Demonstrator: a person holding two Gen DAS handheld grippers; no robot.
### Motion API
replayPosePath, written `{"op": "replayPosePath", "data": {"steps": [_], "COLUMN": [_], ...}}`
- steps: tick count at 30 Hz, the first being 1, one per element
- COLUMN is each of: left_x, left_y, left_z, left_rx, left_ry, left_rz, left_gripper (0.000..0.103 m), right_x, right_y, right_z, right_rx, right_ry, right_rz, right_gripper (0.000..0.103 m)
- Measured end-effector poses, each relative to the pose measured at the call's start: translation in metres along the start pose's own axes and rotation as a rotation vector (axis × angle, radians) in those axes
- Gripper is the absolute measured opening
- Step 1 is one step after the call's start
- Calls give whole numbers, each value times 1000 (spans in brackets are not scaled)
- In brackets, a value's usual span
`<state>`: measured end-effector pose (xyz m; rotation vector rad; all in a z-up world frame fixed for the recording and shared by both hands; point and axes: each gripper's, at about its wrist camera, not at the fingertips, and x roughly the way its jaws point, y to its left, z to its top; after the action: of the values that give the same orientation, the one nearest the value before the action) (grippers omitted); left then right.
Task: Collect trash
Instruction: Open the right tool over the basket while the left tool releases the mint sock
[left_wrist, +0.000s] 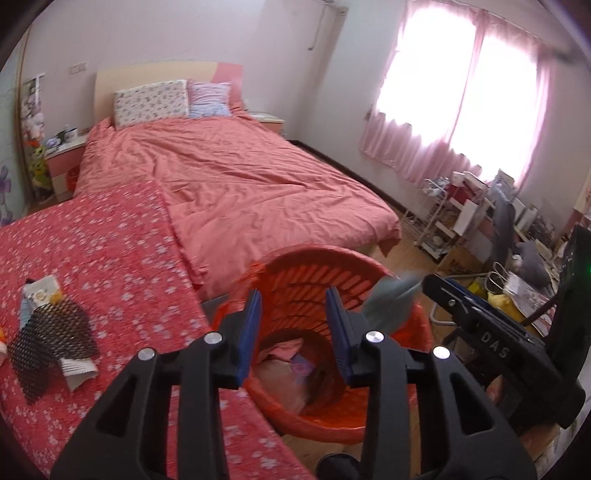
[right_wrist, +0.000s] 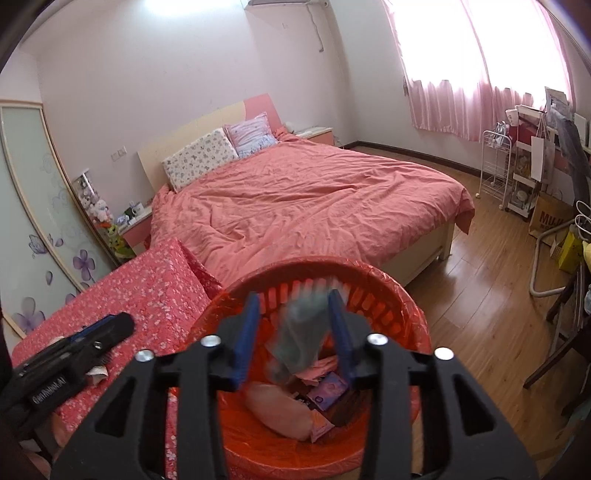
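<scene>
Two grippers hover at the red basket (right_wrist: 388, 295), which stands on the wooden floor (right_wrist: 480, 295) between the flowered red table (left_wrist: 110, 240) and the foot of the pink bed (left_wrist: 240, 177). The right gripper (right_wrist: 293, 325) is directly above the basket's mouth with its blue fingers (right_wrist: 247, 332) spread apart; a blurred grey-green piece of trash (right_wrist: 303, 332) sits in the gap between them, and whether the pads touch it cannot be told. In the left wrist view the same grey-green piece (left_wrist: 391, 299) appears at the basket's right rim, just beside the right gripper's tip. The left gripper (left_wrist: 293, 325) is over the basket's near-left edge, jaws wide and empty. Inside the basket lie a pale pink bag (right_wrist: 277, 410), a purple wrapper (right_wrist: 328, 391) and crumpled pink paper (right_wrist: 317, 369). Left of the basket, on the table, a black mesh sheet (left_wrist: 48, 339) and a small printed packet (left_wrist: 42, 293) remain.
</scene>
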<state>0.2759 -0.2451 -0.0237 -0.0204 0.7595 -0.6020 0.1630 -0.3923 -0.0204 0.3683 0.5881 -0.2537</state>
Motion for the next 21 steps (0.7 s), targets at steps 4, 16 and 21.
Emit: {"op": "replayPosePath", "data": {"steps": [4, 16, 21], "left_x": [-11, -101, -156], "left_y": [23, 99, 153], "left_z": [-6, -47, -76], "left_rx": [-33, -45, -89], "left_ry": [-1, -35, -79], "left_rz": [41, 253, 399], "left_gripper": [42, 54, 59], "right_x": [-6, -12, -13], "right_y": [6, 57, 94], "right_z": [-7, -20, -38], "right_rx": [-11, -112, -184], "right_ry": [2, 40, 70], "right_rz": [-13, 28, 70], "right_gripper": [55, 59, 59]}}
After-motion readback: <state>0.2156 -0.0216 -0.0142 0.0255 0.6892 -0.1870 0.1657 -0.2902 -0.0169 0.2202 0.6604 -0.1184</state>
